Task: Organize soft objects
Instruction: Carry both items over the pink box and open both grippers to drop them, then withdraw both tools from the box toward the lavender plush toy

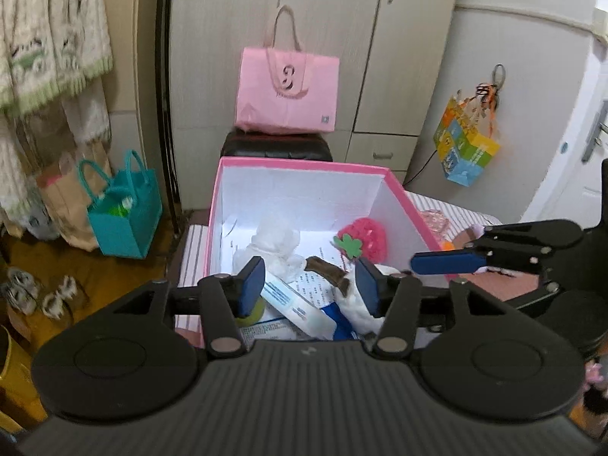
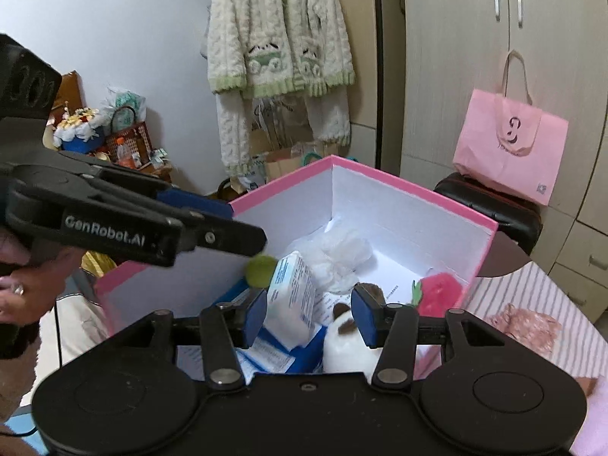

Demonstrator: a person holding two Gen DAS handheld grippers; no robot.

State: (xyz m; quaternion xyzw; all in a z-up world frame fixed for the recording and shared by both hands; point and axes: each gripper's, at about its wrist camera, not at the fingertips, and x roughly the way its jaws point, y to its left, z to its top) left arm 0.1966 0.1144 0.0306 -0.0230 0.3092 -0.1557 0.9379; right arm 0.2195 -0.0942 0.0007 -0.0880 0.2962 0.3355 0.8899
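A pink box (image 1: 304,162) with white walls stands open on the striped table cover. In it lie a white mesh cloth (image 1: 273,243), a pink crochet strawberry (image 1: 364,241), a white and brown plush toy (image 1: 342,285), a green ball (image 1: 250,311) and a white and blue carton (image 1: 292,304). My left gripper (image 1: 309,285) hangs open over the box's near part, gripping nothing. My right gripper (image 2: 309,319) is open above the carton (image 2: 292,296) and the plush toy (image 2: 349,345), its pads apart from both. The left gripper (image 2: 245,224) reaches in over the box's left wall.
A pink bag (image 1: 287,91) sits on a black stool (image 1: 275,148) behind the box. A teal bag (image 1: 125,212) stands on the floor at left. A pink fuzzy item (image 2: 524,326) lies on the striped cover (image 2: 551,292). A hand (image 2: 22,292) holds the left gripper.
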